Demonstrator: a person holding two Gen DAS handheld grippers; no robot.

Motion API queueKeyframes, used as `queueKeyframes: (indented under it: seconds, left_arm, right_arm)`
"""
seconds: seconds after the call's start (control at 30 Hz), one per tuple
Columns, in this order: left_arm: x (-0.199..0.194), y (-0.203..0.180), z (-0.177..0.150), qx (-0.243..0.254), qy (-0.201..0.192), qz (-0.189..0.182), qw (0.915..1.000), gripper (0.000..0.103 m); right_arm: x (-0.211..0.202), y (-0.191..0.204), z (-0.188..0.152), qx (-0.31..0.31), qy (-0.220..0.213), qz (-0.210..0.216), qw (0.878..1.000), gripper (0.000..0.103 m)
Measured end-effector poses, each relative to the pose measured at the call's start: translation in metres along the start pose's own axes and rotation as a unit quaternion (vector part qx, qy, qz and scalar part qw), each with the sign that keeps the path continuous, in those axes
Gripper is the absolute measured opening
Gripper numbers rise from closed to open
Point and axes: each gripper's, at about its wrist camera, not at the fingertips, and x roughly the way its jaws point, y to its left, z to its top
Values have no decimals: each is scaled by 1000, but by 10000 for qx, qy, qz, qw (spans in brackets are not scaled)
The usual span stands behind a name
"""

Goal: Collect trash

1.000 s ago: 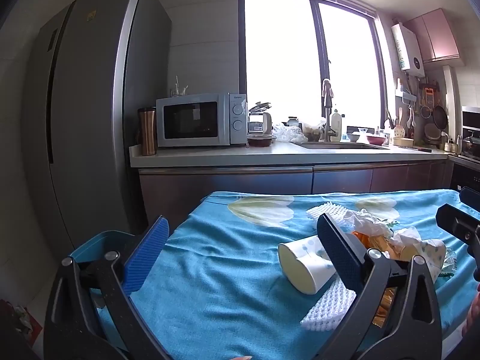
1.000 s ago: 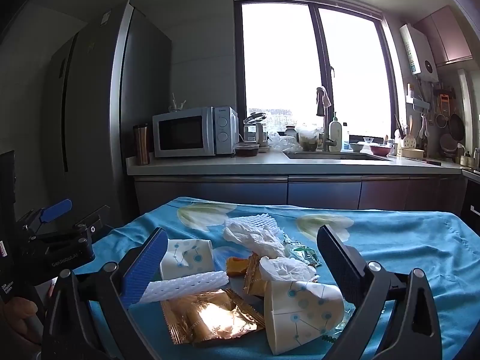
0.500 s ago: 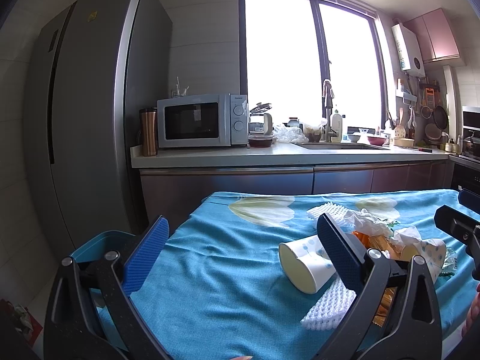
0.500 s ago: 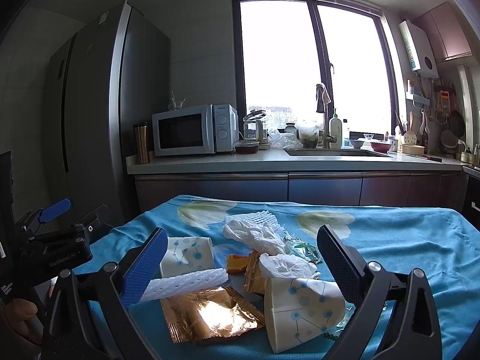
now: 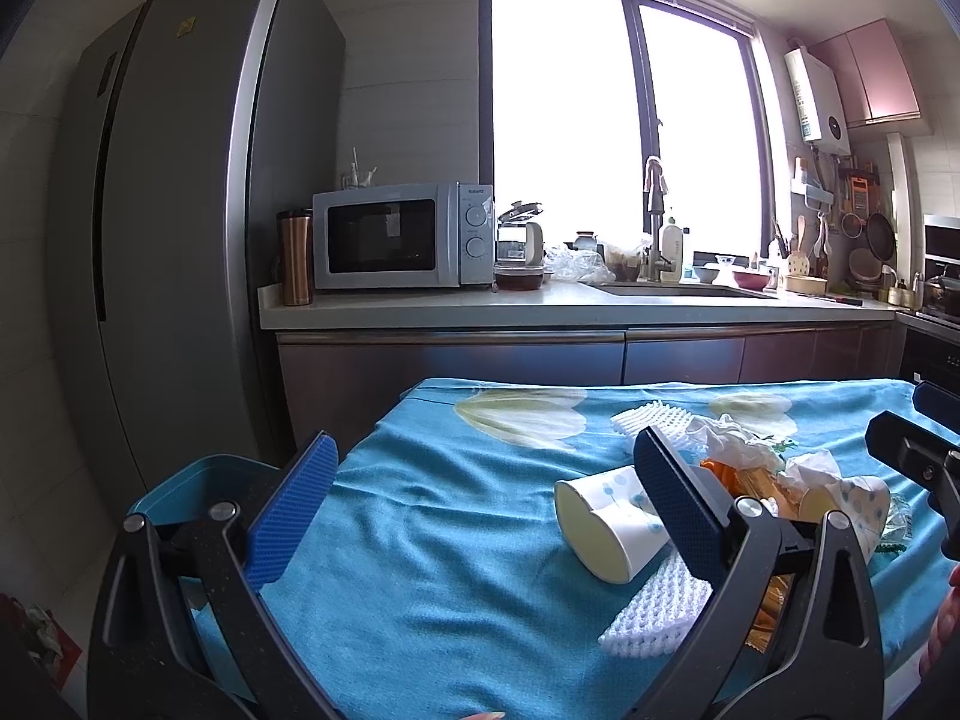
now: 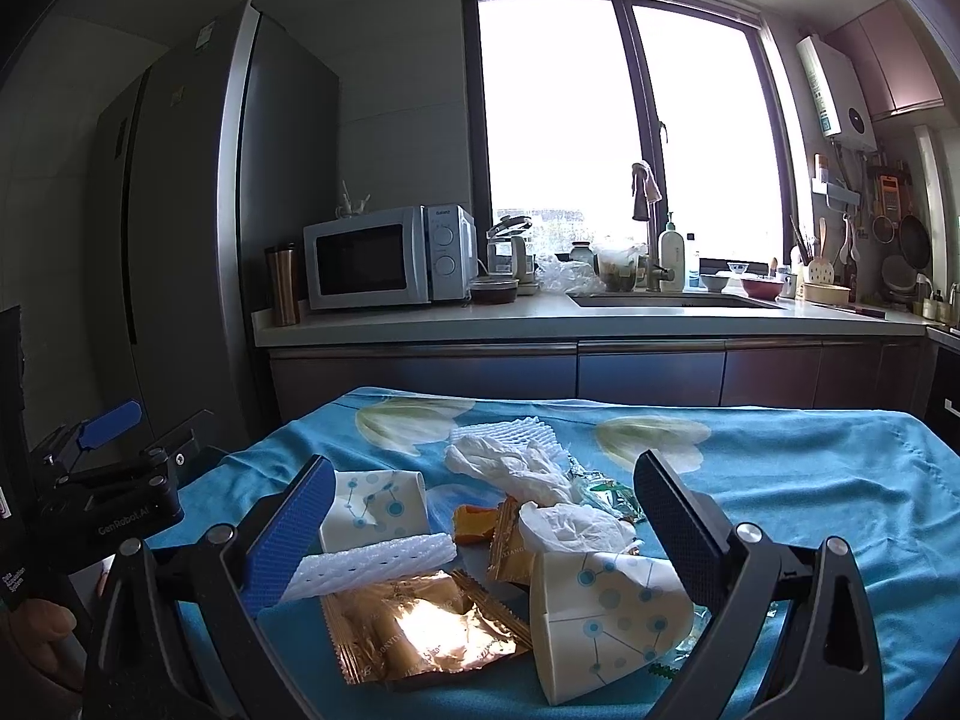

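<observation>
"Galanz" microwave (image 6: 389, 257); "GenRobot.AI" on left claw (image 6: 129, 519).

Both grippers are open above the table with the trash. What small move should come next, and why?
Probably lower the right gripper onto the gold wrapper and close. Its jaws are open and empty, and the wrapper lies nearest between them, on top of the blue cloth. The left gripper is also open and empty, beside the blue bin.

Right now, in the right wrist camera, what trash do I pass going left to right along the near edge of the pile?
White foam net → gold foil wrapper → crushed paper cup
</observation>
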Motion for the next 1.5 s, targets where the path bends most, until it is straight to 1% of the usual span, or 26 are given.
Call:
queueKeyframes:
  seconds: [0.53,0.73,0.9,1.0,1.07,1.17,1.2,1.27,1.33,1.37,1.43,1.47,1.5]
  left_arm:
    - [5,0,-2,-17,55,-54,10000,97]
    - [9,-1,-4,-33,145,-128,9998,97]
    - [15,-5,-8,16,334,-402,9986,97]
    - [13,-10,-10,135,353,-775,9963,97]
    - [11,-15,-13,311,376,-1048,9933,97]
    - [10,-22,-21,516,473,-1420,9874,97]
    - [11,-26,-24,597,512,-1486,9858,97]
    - [14,-35,-32,804,623,-1640,9812,97]
    - [17,-44,-40,931,740,-1747,9774,95]
    - [19,-48,-43,980,824,-1842,9745,90]
    - [26,-54,-49,1058,979,-1937,9704,84]
    - [30,-57,-52,1074,1060,-1995,9682,79]
    - [33,-59,-55,1071,1142,-2039,9664,73]
  right_arm:
    - [0,-2,-3,15,29,9,10000,96]
    - [2,-2,-2,-9,52,44,10000,96]
    - [6,-7,-4,-23,196,26,9998,96]
    - [12,-15,-9,43,408,-43,9991,96]
    - [15,-21,-13,45,585,-145,9982,96]
    - [19,-31,-21,88,857,-245,9960,90]
    - [21,-33,-24,109,946,-244,9952,87]
    - [24,-34,-30,69,1112,-255,9934,84]
    - [27,-30,-37,-77,1259,-349,9914,79]
    - [29,-28,-40,-149,1315,-388,9904,77]
    - [31,-27,-45,-248,1399,-497,9886,69]
    - [32,-27,-47,-276,1429,-530,9879,65]
    - [33,-28,-49,-290,1468,-548,9872,59]
